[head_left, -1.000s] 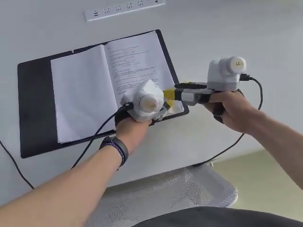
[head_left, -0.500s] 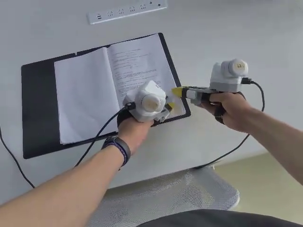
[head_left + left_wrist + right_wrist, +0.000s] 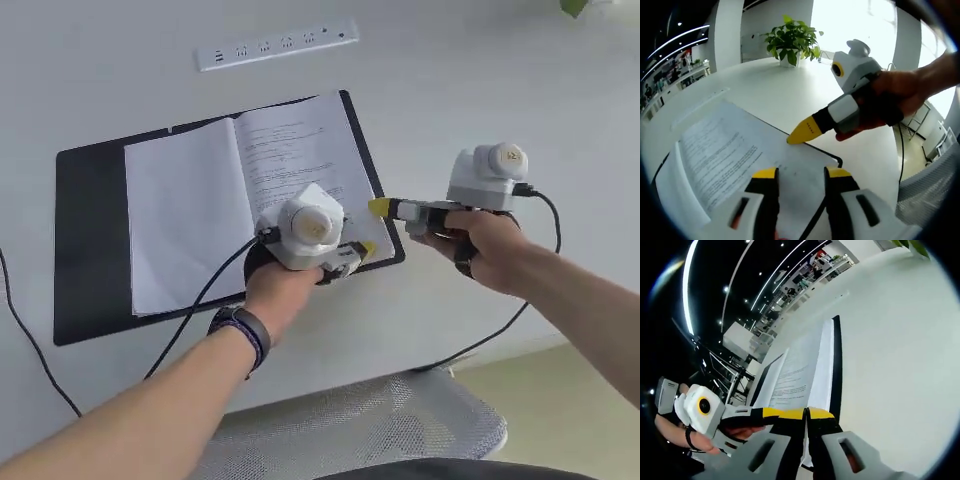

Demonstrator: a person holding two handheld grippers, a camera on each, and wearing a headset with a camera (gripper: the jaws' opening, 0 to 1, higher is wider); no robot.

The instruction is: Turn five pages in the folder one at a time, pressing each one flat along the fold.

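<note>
Two grippers are held by the open folder (image 3: 90,250). The left gripper (image 3: 357,252) is spread over its near right corner; the right gripper (image 3: 381,207) is pressed together just beside it.

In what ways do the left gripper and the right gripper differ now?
The left gripper has its jaws apart; the right gripper has them together. The left gripper is over the printed page's near corner; the right gripper's tip is by the folder's right edge. Both have yellow jaw tips.
</note>
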